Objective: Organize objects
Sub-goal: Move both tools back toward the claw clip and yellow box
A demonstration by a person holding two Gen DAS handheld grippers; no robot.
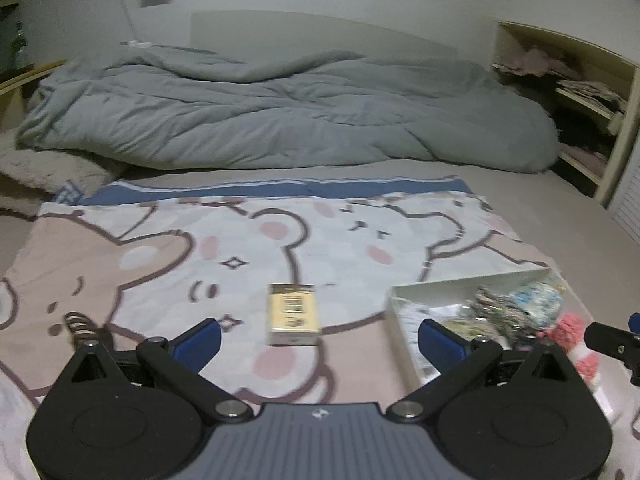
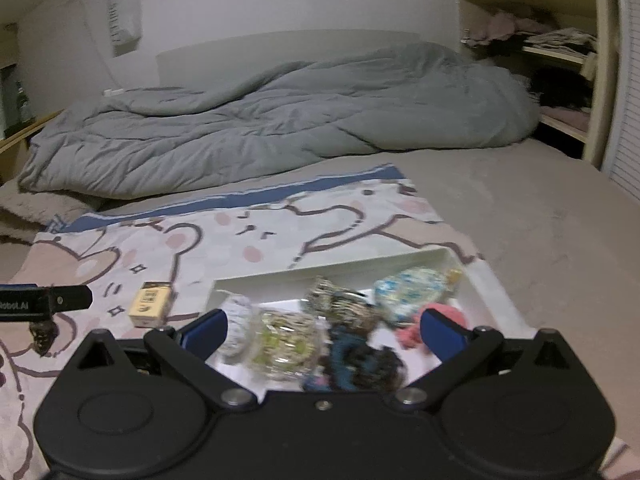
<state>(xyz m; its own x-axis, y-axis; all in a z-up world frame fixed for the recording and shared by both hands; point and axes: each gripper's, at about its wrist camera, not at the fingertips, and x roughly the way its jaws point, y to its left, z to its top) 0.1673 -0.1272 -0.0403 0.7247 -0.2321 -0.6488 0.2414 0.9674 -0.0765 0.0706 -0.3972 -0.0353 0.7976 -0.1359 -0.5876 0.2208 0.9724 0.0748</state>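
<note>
A small yellow box [image 1: 294,315] lies on the bear-print blanket [image 1: 160,264], just ahead of my open left gripper [image 1: 320,340], between its blue fingertips and apart from them. The same yellow box [image 2: 151,305] shows left of my right gripper [image 2: 326,330], which stands open over a white tray [image 2: 332,269] holding several scrunchies and hair ties. A dark spiral hair tie [image 1: 80,324] lies by the left finger. The white tray [image 1: 472,282] sits to the right of the left gripper, with a pink knitted item [image 1: 568,330] at its near edge.
A rumpled grey duvet [image 1: 280,112] covers the back of the bed. Open shelves [image 1: 588,96] with clothes stand at the right. Bare beige sheet [image 2: 540,216] lies right of the blanket. The left gripper's finger [image 2: 60,300] reaches in from the left edge of the right wrist view.
</note>
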